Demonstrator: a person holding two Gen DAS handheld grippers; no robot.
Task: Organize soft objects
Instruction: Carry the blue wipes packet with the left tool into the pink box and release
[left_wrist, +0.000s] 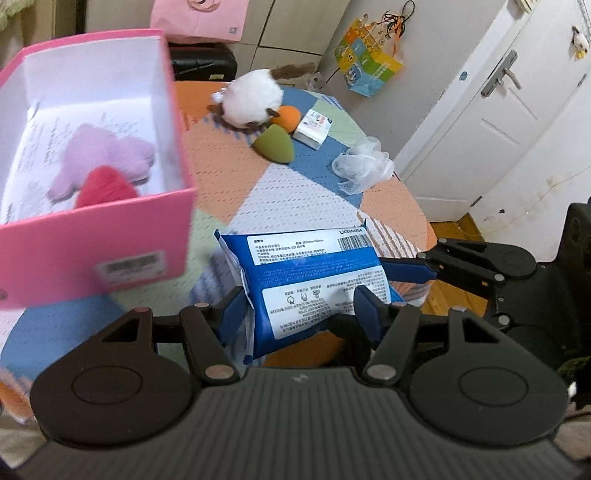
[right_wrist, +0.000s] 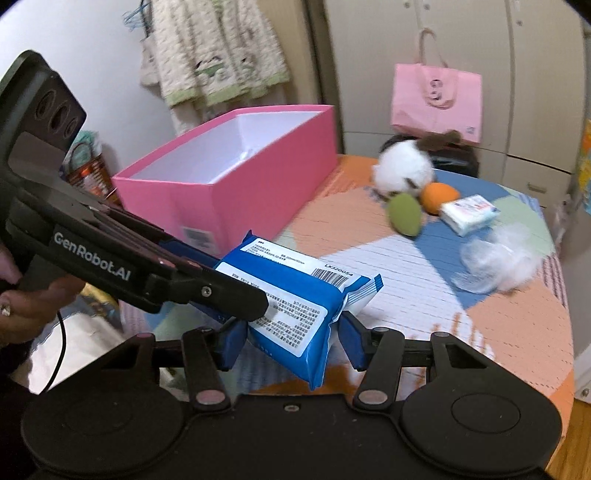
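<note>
A blue wipes pack (left_wrist: 310, 284) is held above the table between both grippers. My left gripper (left_wrist: 299, 310) is shut on one end of the pack; my right gripper (right_wrist: 291, 339) is shut on the pack (right_wrist: 299, 299) from the other side. In the right wrist view the left gripper (right_wrist: 236, 295) reaches in from the left. The pink box (left_wrist: 92, 243) stands at the left and holds a lilac plush (left_wrist: 103, 158) and a red soft piece (left_wrist: 105, 186). It also shows in the right wrist view (right_wrist: 236, 192).
On the patchwork table (left_wrist: 288, 192) lie a white plush (left_wrist: 253, 98), a green sponge (left_wrist: 275, 144), an orange sponge (left_wrist: 288, 116), a small tissue pack (left_wrist: 312, 129) and a clear plastic wad (left_wrist: 364, 164). A white door (left_wrist: 498, 110) is at the right.
</note>
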